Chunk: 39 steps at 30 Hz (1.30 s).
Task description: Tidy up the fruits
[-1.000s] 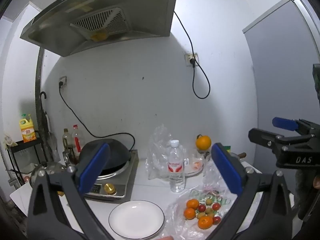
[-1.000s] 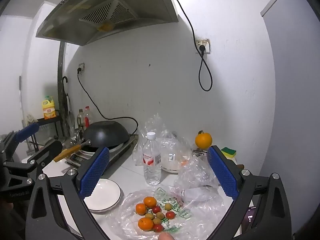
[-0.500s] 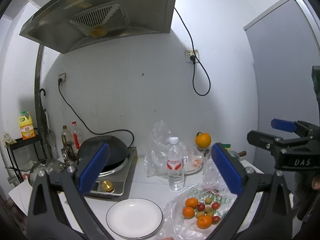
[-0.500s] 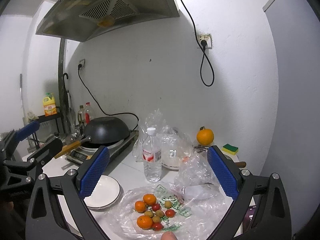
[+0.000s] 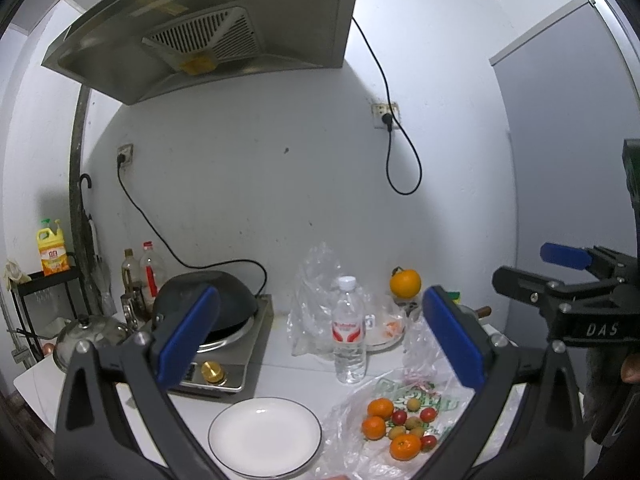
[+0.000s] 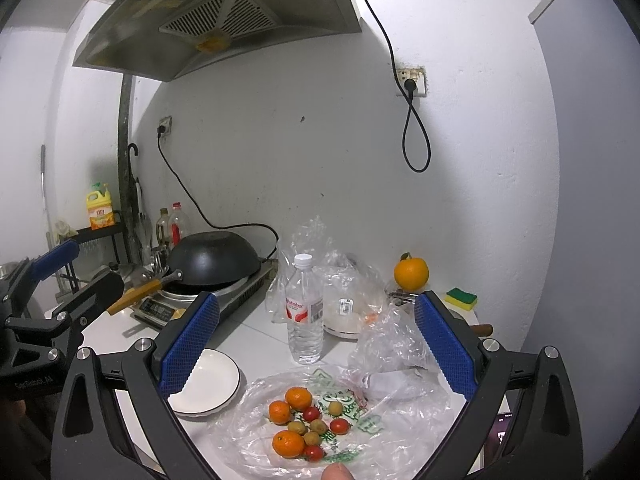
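The right gripper (image 6: 316, 344) is held above the counter (image 6: 248, 332) with its jaws wide apart and nothing between them. The left gripper (image 5: 320, 336) is held the same way, apart and bare. Under them, by the front edge, small fruits (image 6: 306, 426) are heaped on a thin plastic bag (image 6: 400, 420), just beside a white plate (image 5: 264, 436). The round fruits could be bumped and rolled off the edge, or the slippery bag could be pinched too
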{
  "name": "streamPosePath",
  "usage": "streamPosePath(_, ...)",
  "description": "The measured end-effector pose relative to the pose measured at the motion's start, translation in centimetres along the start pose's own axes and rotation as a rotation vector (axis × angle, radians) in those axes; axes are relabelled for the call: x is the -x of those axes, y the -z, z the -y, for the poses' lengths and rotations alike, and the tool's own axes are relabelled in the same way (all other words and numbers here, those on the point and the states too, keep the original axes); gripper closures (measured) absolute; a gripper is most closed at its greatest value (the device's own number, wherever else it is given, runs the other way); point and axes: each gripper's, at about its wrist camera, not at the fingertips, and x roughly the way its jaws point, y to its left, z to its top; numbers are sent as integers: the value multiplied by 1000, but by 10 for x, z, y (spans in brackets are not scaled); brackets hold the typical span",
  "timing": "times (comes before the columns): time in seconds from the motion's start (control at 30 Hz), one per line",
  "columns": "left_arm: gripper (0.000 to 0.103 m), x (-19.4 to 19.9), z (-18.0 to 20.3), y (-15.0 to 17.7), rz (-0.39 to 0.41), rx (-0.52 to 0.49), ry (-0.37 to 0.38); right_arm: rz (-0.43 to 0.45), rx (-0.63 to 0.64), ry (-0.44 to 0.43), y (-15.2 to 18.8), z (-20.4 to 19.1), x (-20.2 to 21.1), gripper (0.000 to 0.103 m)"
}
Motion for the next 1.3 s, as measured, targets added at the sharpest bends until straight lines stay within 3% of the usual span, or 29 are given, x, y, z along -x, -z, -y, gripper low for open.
streamPosePath(1.3,0,2,-2,0,4,19,-2,1,6,0,0,2,-1,3)
